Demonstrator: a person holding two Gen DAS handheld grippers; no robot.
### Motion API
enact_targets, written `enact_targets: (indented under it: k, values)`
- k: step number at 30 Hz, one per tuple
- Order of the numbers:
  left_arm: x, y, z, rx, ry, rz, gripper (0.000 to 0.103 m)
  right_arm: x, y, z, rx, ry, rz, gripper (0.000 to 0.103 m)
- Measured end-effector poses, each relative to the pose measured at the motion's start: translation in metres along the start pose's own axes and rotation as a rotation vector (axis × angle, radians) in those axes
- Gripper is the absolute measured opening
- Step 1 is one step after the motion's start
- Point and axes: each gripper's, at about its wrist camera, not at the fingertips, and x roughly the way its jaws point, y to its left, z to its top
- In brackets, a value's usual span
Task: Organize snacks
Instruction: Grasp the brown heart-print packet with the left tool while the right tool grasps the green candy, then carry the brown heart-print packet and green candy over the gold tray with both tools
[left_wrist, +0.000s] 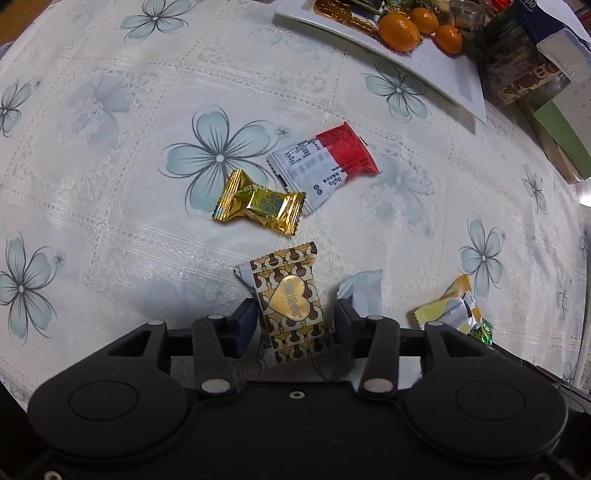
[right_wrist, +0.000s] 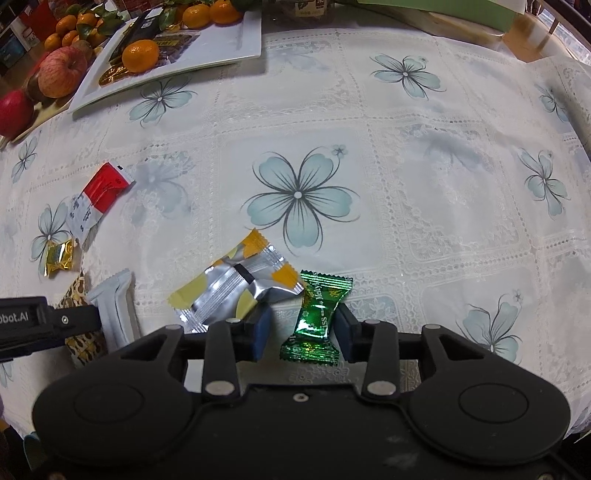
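Observation:
My left gripper (left_wrist: 295, 323) is open around a gold-and-brown heart-print candy (left_wrist: 290, 302); the fingers stand apart from it on both sides. A white packet (left_wrist: 364, 291) lies by the right finger. Beyond lie a gold candy (left_wrist: 258, 202) and a red-and-white packet (left_wrist: 325, 162). My right gripper (right_wrist: 303, 328) is open around a green candy (right_wrist: 317, 314) lying on the cloth. A yellow-and-silver packet (right_wrist: 236, 291) lies just left of it. The left gripper's body (right_wrist: 44, 325) shows at the left edge in the right wrist view.
A white tray (left_wrist: 454, 85) with tangerines (left_wrist: 400, 31) and wrapped snacks stands at the back; it also shows in the right wrist view (right_wrist: 229, 48). Apples (right_wrist: 61, 72) lie left of it. Boxes and bags (left_wrist: 535, 74) stand at the far right. A floral tablecloth (right_wrist: 406, 184) covers the table.

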Motion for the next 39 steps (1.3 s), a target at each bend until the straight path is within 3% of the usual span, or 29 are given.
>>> enact_targets:
  k: [8, 11, 13, 15, 17, 28, 33, 39]
  values:
    - [0.005, 0.002, 0.004, 0.020, 0.028, -0.012, 0.051, 0.000, -0.005, 0.002, 0.023, 0.015, 0.029, 0.043]
    - [0.006, 0.008, 0.007, 0.005, 0.050, -0.037, 0.044, 0.001, -0.008, 0.003, 0.044, 0.021, 0.052, 0.045]
    - [0.005, 0.012, 0.008, -0.006, 0.060, -0.045, 0.041, 0.001, -0.010, 0.004, 0.052, 0.019, 0.055, 0.040]
    - [0.004, 0.014, 0.010, -0.006, 0.065, -0.052, 0.039, 0.000, -0.013, 0.004, 0.055, 0.017, 0.041, 0.026]
    - [0.001, 0.014, 0.011, 0.004, 0.064, -0.045, 0.038, 0.000, -0.015, 0.004, 0.045, 0.016, 0.031, 0.020]
    - [-0.020, 0.021, -0.005, 0.116, 0.108, -0.039, 0.038, -0.011, -0.029, 0.000, 0.066, 0.010, 0.072, 0.020]
    - [-0.031, 0.022, -0.020, 0.173, 0.099, -0.033, 0.038, -0.019, -0.034, -0.009, 0.078, -0.008, 0.086, 0.020]
    - [-0.043, 0.025, -0.032, 0.206, 0.017, 0.031, 0.038, -0.015, -0.044, -0.021, 0.130, -0.004, 0.058, 0.020]
